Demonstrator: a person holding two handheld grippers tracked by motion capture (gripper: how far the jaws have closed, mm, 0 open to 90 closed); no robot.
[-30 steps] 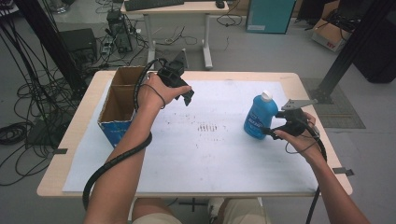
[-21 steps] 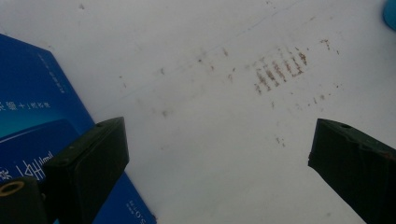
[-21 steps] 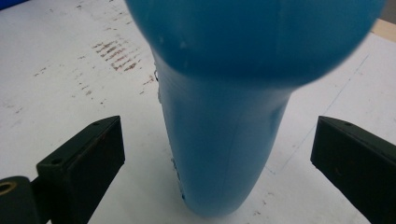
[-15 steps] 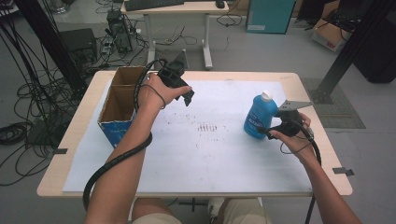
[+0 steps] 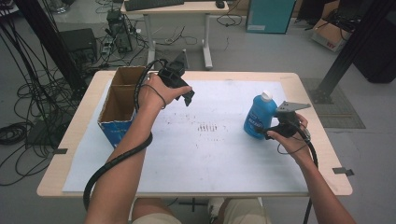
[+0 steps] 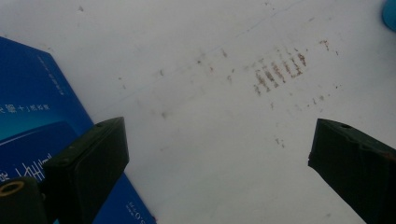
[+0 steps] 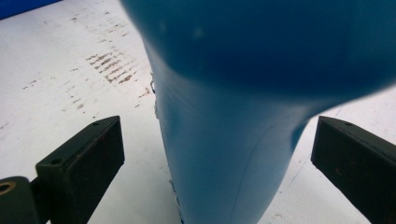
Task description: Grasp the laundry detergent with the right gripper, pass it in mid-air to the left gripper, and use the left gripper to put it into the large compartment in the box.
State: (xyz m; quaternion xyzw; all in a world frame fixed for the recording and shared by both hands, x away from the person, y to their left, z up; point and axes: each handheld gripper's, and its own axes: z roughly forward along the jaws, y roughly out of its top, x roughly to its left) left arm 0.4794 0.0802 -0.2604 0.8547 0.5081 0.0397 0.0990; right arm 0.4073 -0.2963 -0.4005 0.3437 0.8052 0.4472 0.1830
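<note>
A white-covered table (image 5: 205, 154) was seen from above, a box (image 5: 119, 105) at its left and the bottle (image 5: 259, 115) upright at its right, the right gripper (image 5: 266, 133) against its base. The left gripper (image 6: 217, 154) was held wide open over bare mat. The right gripper's jaws were spread around the bottle (image 7: 233, 140), not yet closed; they should be centred, then closed squarely.

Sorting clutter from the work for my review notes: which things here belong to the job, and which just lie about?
In the job:
- blue bottle, standing between the open jaws of the right claw
- open cardboard box by the left claw, also open

Lying about:
- brown marks on the white sheet
- desk behind
- floor cables
</note>
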